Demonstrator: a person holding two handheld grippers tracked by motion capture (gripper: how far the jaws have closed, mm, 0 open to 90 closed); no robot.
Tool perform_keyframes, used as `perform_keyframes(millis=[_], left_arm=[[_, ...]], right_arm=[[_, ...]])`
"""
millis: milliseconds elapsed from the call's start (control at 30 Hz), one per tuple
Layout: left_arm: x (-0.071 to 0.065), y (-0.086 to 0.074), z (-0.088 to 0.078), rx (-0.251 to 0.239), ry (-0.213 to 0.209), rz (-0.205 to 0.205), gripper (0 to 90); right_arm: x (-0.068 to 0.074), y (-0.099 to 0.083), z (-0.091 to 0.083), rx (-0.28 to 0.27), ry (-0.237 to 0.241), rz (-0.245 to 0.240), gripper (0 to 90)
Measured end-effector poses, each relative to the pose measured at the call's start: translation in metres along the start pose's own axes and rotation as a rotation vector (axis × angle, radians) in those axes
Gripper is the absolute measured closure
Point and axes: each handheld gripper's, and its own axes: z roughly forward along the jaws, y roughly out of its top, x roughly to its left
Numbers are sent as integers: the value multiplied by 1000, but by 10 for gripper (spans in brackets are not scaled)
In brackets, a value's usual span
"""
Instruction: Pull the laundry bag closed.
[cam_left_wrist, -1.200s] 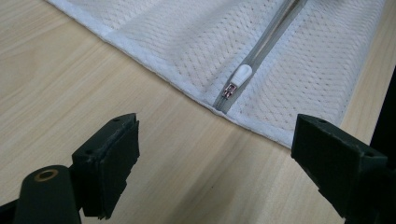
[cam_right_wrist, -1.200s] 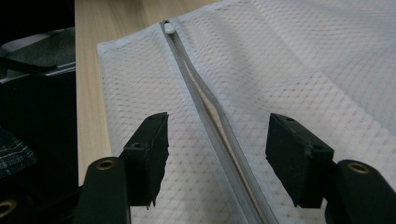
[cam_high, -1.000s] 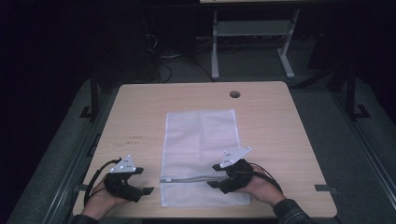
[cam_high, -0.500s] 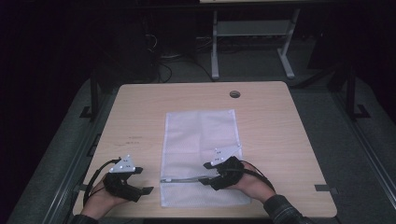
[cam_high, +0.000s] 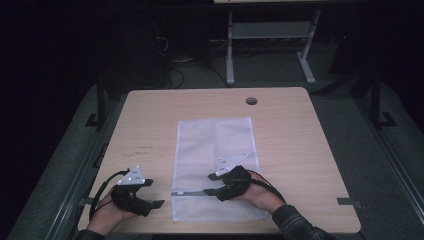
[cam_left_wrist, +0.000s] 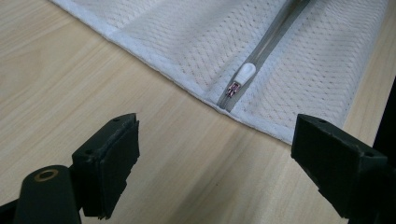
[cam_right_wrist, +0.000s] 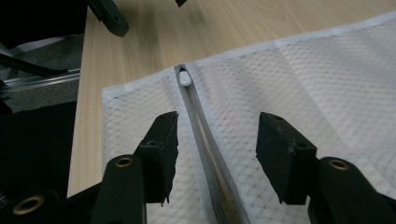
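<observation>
A white mesh zip bag (cam_high: 215, 165) lies flat in the middle of the wooden table (cam_high: 300, 150). Its grey zipper (cam_right_wrist: 205, 140) runs across the near end, with the white pull tab (cam_left_wrist: 243, 74) at the bag's left edge (cam_right_wrist: 184, 77). My right gripper (cam_high: 212, 191) hovers open over the bag, its jaws straddling the zipper line (cam_right_wrist: 215, 154) with nothing between them. My left gripper (cam_high: 150, 202) rests open on bare wood just left of the bag, its jaws pointing at the pull tab, a short way from it (cam_left_wrist: 210, 154).
A round cable hole (cam_high: 251, 101) sits near the table's far edge. Beyond the table stand a metal frame (cam_high: 270, 45) and cables on a dark floor. The table's near edge runs just behind both hands.
My right gripper has slid left along the zipper, from the bag's right side to above its middle. The left gripper has stayed put.
</observation>
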Motion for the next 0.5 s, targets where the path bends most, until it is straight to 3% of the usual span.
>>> perform_keyframes(millis=[500], left_arm=[[1,0,0,2,-1,1,147]], right_arm=[[5,16,29,-2,54,-30,560]])
